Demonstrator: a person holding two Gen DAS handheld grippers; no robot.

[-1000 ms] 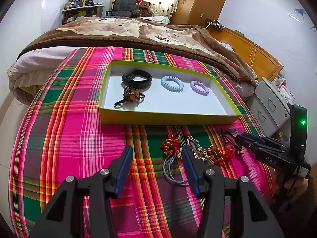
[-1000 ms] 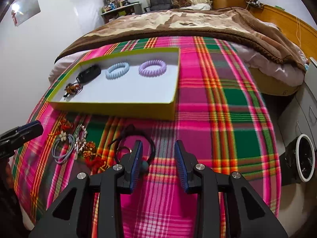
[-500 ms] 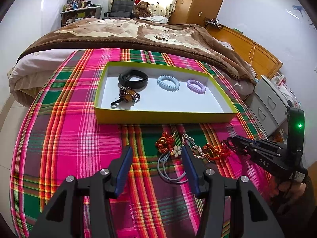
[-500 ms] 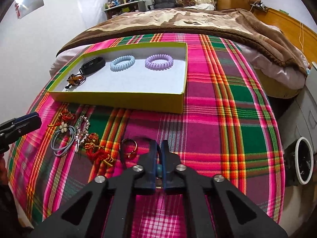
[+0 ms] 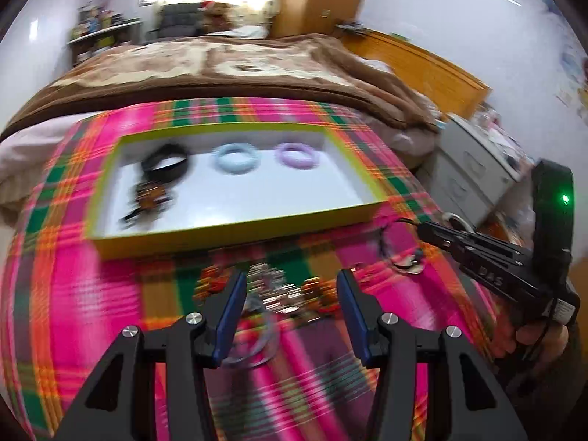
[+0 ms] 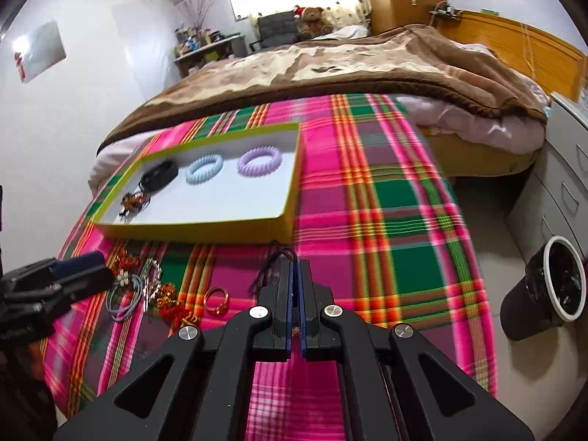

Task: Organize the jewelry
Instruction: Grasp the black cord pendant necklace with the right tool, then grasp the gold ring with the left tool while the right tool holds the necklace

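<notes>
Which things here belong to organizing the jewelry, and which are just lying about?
Belonging to the job:
green-rimmed tray
blue coil band
purple coil band
black cord bracelet in the right gripper
gold ring
beaded pile

Lying about:
brown blanket
teddy bear
waste bin

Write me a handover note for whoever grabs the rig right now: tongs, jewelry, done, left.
Right tongs: shut on the black cord necklace, lifted just off the plaid cloth in front of the tray.
Left tongs: open, empty, over the loose pile.
Done: in the yellow tray lie the black band, blue coil, purple coil and beaded piece.
Left: drop the necklace in the tray, then the gold ring, red beaded pieces, blue hair ties and the rest of the pile.
</notes>
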